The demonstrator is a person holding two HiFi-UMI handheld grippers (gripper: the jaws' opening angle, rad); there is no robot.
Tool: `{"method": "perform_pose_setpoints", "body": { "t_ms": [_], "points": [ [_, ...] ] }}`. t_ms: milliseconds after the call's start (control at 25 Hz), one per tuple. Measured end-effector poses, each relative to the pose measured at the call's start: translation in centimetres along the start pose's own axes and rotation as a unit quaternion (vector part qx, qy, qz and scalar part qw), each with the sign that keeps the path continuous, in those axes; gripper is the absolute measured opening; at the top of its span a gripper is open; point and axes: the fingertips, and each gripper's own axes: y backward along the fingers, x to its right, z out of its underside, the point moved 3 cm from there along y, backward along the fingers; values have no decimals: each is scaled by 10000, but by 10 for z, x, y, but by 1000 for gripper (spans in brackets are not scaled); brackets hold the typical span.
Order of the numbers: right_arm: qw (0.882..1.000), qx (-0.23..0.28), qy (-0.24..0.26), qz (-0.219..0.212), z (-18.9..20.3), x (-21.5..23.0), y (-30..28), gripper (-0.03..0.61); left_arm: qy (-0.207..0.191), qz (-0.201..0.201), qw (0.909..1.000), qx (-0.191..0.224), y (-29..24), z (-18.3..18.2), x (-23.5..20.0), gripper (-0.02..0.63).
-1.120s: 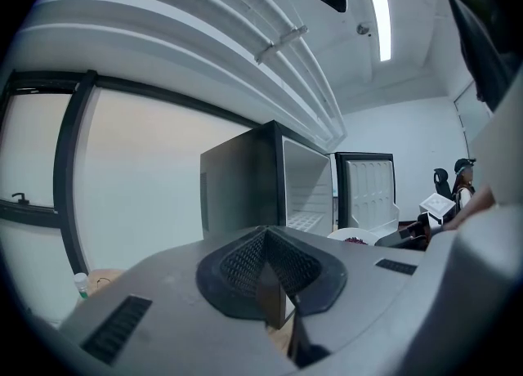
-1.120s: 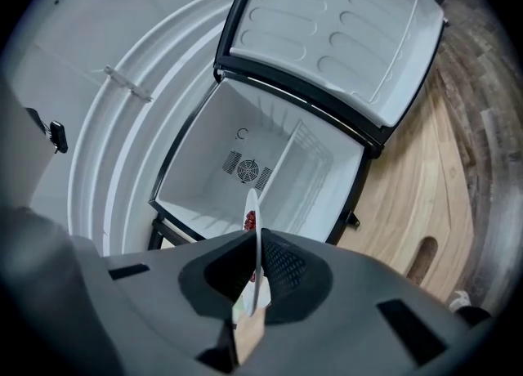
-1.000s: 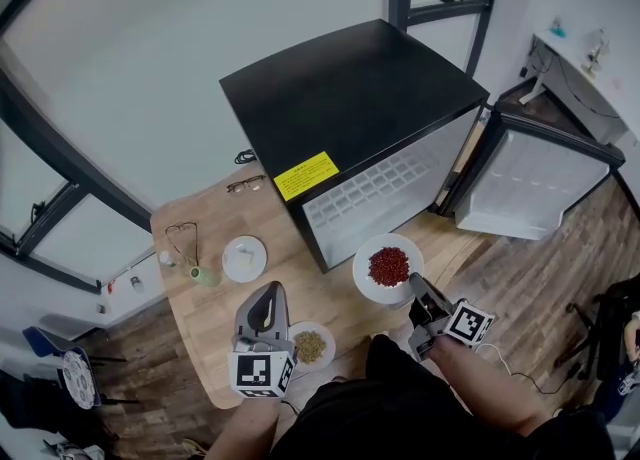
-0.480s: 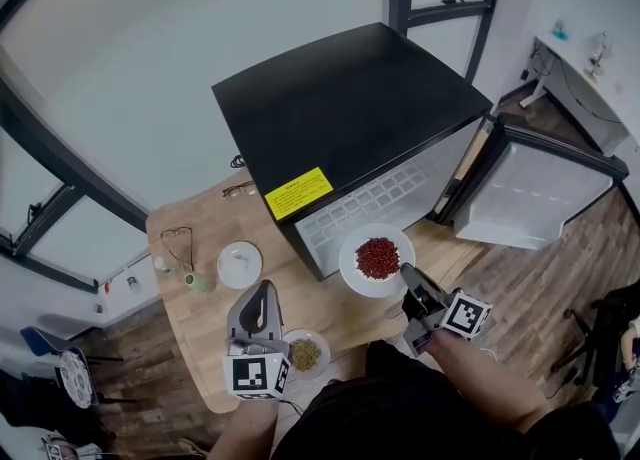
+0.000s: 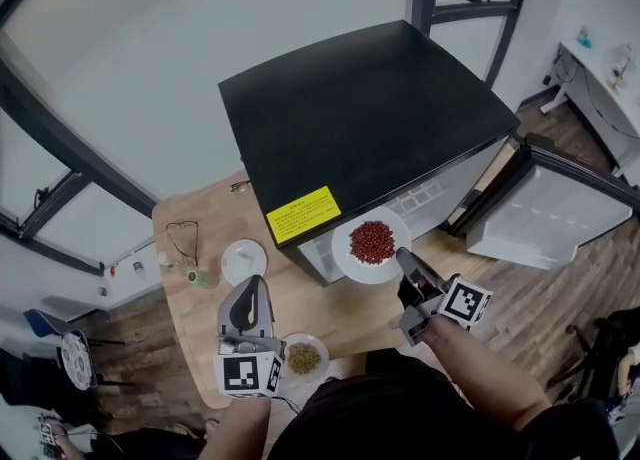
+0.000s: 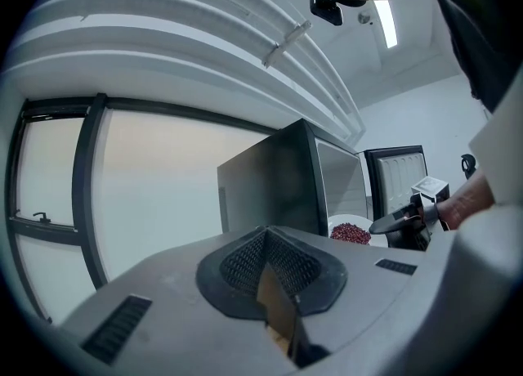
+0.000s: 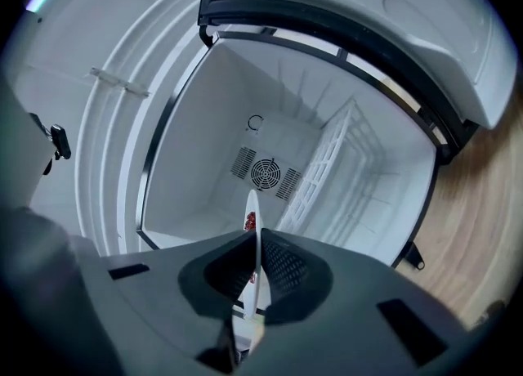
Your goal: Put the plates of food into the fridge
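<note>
The plate (image 5: pixel 346 262) of red beans (image 5: pixel 372 240) has neared the fridge (image 5: pixel 370 118).

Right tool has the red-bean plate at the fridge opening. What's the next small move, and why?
Probably ease the right tool forward, level, carrying the white plate of red beans into the open black fridge: the tool pinches the plate's rim, the plate sits just outside the opening, and nothing shows in its path.

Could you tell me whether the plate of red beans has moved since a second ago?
Yes. The plate of red beans has moved toward the fridge, nearer its yellow label.
</note>
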Motion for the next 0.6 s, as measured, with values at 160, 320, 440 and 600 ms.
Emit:
{"method": "perform_pose_setpoints", "body": {
  "t_ms": [160,320,440,600],
  "points": [
    [9996,-232,154,52,-9,0,-21,32,27,-166,9998,-74,-4,3,-7,3],
    [9991,-386,145,59,-15,3,-41,32,52,-305,9994,-138,-4,6,-14,3],
    [9986,-478,232,63,-20,5,-56,32,79,-454,9988,-188,-3,9,-20,3],
    [9977,-588,298,127,-22,7,-74,32,124,-651,9974,-280,0,17,-28,3]
  ]
}}
